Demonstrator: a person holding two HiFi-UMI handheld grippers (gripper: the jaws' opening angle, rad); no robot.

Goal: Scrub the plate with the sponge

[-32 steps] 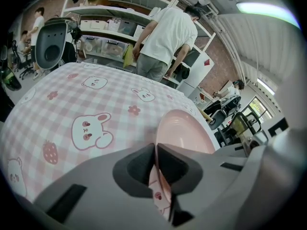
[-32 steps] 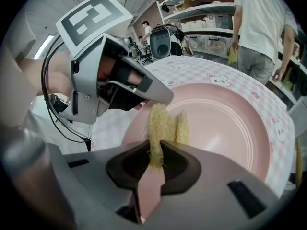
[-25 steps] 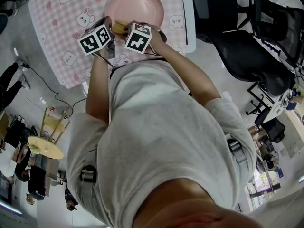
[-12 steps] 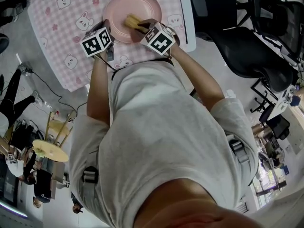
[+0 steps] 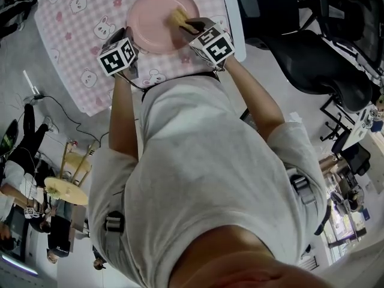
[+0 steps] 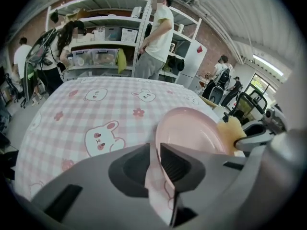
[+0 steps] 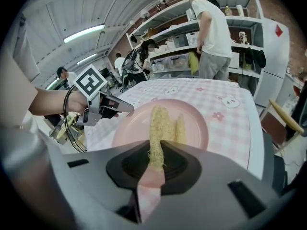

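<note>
Sponge [image 5: 179, 18], pinched tight in right gripper [image 7: 157, 152], now at right of plate [image 5: 150, 17], swept over from near-left; left gripper [image 6: 154, 150] clamps plate; scrubbing progresses.

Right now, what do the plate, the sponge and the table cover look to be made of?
Plate: smooth pink, soft sheen, likely plastic or glazed ceramic; can't tell. Sponge: yellow, coarse fibrous texture, loofah-like. Table cover: matte pink check with bunny print, probably cloth.
</note>
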